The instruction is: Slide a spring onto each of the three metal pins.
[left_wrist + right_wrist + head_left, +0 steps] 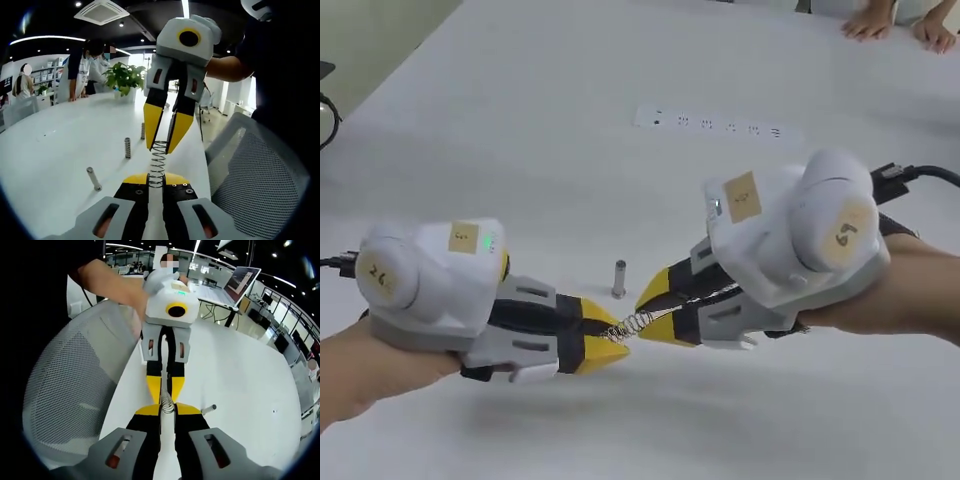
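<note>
Pinching one end of the spring (pixel 158 162), the left gripper (pixel 156 179) has its jaws clenched, the yellow tips meeting around the coil. The spring runs straight out from those tips to the right gripper (pixel 160 148), which faces it nose to nose. The right jaws stand apart in a narrow V with the spring's other end between their tips. Whether they press on it I cannot tell. In the head view the spring hangs in the air between the two grippers, just above the table (pixel 520 150), tilted up toward the right gripper.

Pins number three, all upright on the table in the left gripper view and all to the left of the spring. The bare pin (pixel 92 178) is the nearest to the left gripper. Beyond it stand two others, each sleeved in a coil: the middle spring (pixel 127 148) and the far spring (pixel 142 131), which sits just beside the right gripper's yellow tip in that view. Springs thus number three: one between the grippers, two on pins.

In the head view the bare pin stands just behind the spring, apart from it, between the two sets of yellow tips. In the right gripper view it shows just to the right of that gripper's own tips.

Grippers number two, each in a hand. One power strip (pixel 720 125) lies well beyond them on the table. One plant (pixel 125 75) stands at the table's far end, and one mesh chair (pixel 260 165) is beside the table.
</note>
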`<state>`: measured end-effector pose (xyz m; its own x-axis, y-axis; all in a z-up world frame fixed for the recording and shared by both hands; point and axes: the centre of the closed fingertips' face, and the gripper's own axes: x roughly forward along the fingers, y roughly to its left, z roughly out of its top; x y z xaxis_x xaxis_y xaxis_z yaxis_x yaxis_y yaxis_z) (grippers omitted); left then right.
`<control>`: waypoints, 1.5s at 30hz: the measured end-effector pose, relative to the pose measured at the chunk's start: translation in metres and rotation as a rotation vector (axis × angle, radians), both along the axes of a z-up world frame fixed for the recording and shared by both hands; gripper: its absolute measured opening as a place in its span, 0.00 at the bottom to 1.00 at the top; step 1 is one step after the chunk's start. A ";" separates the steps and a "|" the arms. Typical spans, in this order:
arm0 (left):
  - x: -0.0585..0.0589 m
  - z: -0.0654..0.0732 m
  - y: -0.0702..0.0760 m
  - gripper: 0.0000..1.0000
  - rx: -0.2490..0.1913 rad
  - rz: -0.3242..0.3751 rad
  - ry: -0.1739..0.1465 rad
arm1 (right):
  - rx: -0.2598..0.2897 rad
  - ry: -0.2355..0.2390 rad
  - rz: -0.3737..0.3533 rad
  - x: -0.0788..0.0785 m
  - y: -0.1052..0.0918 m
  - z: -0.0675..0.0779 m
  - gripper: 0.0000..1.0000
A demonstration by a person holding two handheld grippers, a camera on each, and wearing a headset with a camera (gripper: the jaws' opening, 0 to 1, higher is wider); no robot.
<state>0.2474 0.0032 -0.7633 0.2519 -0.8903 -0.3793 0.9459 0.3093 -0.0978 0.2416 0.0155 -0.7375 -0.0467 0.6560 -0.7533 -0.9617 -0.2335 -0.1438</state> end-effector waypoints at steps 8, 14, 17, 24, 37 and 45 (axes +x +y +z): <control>0.002 -0.003 -0.002 0.01 0.010 -0.005 -0.005 | -0.016 -0.017 0.025 -0.002 0.005 0.003 0.06; 0.003 -0.006 -0.003 0.01 0.015 -0.008 -0.010 | -0.041 -0.025 0.042 -0.002 0.007 0.002 0.06; 0.004 -0.007 -0.004 0.01 0.021 -0.010 -0.013 | -0.055 -0.025 0.049 -0.002 0.008 0.001 0.06; 0.005 -0.009 -0.004 0.01 0.028 -0.010 -0.015 | -0.082 -0.023 0.063 -0.001 0.012 0.000 0.07; 0.004 -0.012 -0.009 0.01 0.041 -0.022 -0.018 | -0.125 -0.010 0.065 -0.002 0.010 -0.004 0.07; 0.002 -0.014 -0.011 0.01 0.046 -0.029 -0.019 | -0.145 0.000 0.058 -0.004 0.009 -0.006 0.07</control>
<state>0.2498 -0.0081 -0.7775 0.2342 -0.8791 -0.4152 0.9560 0.2858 -0.0660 0.2373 0.0242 -0.7433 -0.0813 0.5369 -0.8397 -0.9461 -0.3065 -0.1043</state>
